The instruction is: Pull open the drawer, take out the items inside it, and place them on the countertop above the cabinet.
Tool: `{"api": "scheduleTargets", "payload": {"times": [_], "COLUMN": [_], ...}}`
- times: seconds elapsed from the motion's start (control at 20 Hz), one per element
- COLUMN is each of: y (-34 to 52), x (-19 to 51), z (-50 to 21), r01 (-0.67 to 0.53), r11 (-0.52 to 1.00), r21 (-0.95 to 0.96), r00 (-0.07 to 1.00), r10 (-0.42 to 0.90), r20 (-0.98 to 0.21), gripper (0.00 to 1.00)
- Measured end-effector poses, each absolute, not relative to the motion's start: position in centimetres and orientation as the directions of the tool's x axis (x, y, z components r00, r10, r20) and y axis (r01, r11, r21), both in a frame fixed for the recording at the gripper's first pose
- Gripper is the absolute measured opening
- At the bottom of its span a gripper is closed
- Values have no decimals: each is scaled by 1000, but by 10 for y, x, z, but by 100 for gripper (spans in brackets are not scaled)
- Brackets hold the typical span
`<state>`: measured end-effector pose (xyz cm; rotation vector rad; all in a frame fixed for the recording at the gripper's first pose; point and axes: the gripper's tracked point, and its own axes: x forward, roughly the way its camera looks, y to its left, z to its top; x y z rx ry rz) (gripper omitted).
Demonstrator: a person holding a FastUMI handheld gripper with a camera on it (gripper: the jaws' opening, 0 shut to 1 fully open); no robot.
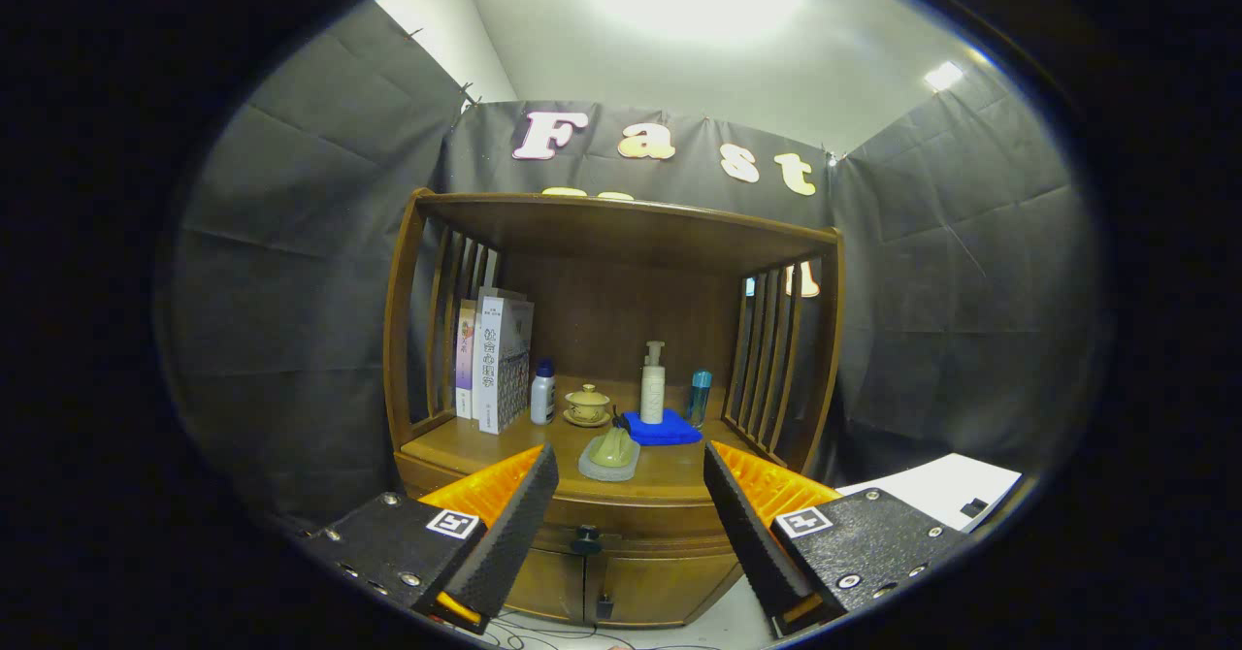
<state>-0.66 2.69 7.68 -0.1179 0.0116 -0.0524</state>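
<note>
A wooden cabinet [621, 524] stands ahead of me against the booth wall. Its drawer [631, 532] is closed, with a dark round knob [586, 537] on the front. My gripper [631, 524] is open and some way back from the cabinet; the knob appears between the two fingers, nearer the left one. Nothing is held. The countertop [485, 448] runs above the drawer under a slatted wooden hutch. The inside of the drawer is hidden.
On the countertop stand books [500, 359], a small white bottle [542, 393], a lidded tea cup [587, 405], a pump bottle [652, 383] on a blue cloth [664, 429], a blue bottle [699, 398] and a greenish object on a grey dish [610, 454]. Two lower doors [602, 587] sit below. A white surface [946, 485] lies right.
</note>
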Motion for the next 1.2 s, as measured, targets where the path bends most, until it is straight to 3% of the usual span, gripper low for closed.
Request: {"api": "scheduleTargets", "payload": {"times": [1.2], "y": [25], "x": [-13], "z": [85], "r01": [31], "r11": [996], "r21": [-83], "r00": [999], "r10": [-30], "r20": [19], "gripper": [94]}}
